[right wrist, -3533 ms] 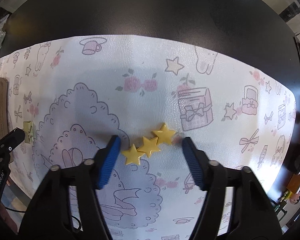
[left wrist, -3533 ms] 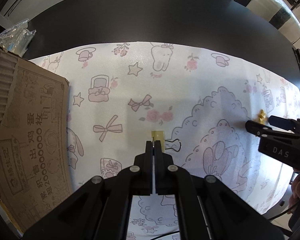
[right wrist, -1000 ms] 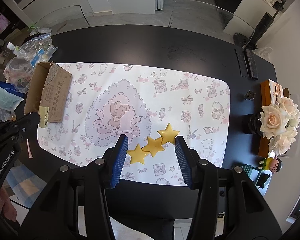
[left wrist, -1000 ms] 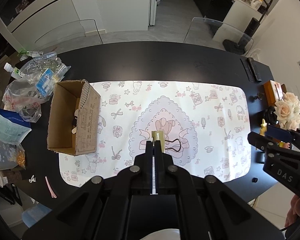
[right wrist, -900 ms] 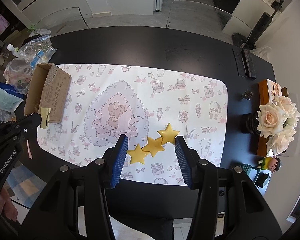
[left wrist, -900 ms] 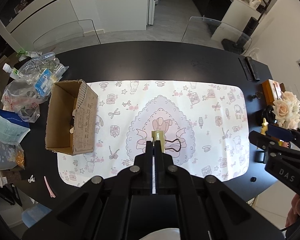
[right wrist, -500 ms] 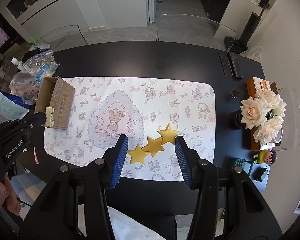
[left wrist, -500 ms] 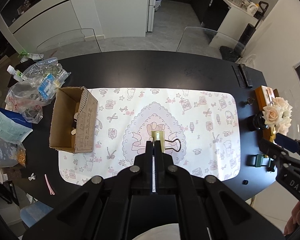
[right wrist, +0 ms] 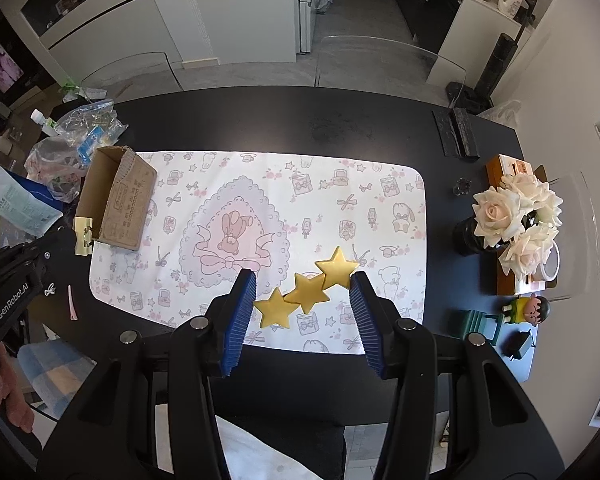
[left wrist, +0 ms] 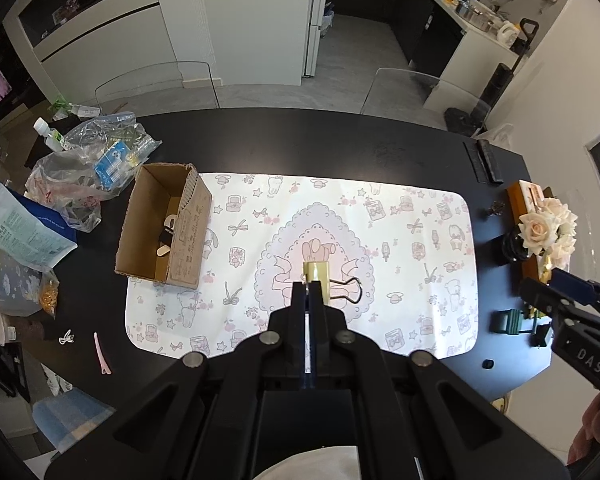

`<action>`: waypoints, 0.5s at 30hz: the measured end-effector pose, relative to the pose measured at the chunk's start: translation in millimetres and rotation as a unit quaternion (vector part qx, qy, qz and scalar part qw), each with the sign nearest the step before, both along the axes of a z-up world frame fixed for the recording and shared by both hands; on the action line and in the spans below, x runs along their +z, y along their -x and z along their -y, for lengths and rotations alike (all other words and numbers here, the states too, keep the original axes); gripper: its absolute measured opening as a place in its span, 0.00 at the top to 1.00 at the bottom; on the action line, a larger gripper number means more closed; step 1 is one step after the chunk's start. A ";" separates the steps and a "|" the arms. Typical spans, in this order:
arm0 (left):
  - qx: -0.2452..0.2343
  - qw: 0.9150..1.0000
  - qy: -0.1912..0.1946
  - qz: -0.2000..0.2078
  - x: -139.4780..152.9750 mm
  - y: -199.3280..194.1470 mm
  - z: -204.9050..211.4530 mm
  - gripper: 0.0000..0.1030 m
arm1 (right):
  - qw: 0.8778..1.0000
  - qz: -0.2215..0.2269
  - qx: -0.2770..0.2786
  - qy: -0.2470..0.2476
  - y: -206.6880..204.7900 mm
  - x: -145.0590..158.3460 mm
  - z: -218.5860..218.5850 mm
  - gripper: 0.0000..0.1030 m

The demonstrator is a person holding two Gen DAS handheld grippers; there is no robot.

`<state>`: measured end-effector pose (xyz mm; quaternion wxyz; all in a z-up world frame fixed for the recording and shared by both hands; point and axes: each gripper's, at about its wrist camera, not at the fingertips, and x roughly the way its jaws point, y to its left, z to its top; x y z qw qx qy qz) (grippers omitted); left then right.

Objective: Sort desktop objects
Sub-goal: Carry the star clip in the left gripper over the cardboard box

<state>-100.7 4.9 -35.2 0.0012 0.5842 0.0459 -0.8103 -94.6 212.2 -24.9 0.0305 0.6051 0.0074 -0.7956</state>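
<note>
Black right gripper (right wrist: 302, 298) with ribbed blue jaws, silver screws, "DAS" lettering.

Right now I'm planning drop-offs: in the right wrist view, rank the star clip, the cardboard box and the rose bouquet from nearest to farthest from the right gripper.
1. Star clip, held between the right gripper's pads.
2. Rose bouquet, on the table's right side.
3. Cardboard box, far left, at the mat's edge.

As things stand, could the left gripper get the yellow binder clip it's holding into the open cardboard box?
Probably yes. The left gripper is shut on the binder clip, held high above the mat. The cardboard box stands open-topped at the mat's left edge, with nothing between; the right gripper, holding the star clip, is well clear.
</note>
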 end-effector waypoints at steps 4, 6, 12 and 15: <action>0.001 1.000 0.003 -0.003 -0.9 -7.9 11.3 0.99 | 1.000 -0.005 -0.008 -0.003 -7.0 -0.2 3.9 0.51; 0.002 1.000 0.002 -0.005 -0.7 -10.7 16.4 0.99 | 1.000 -0.009 -0.010 -0.012 -8.3 0.8 6.6 0.51; -0.003 1.000 0.001 -0.013 1.3 -14.5 34.3 0.99 | 1.000 -0.011 0.003 -0.023 -11.0 -0.3 26.7 0.51; -0.009 1.000 0.001 -0.015 3.1 -16.4 48.4 0.99 | 1.000 -0.012 0.005 -0.024 -12.9 0.5 43.8 0.51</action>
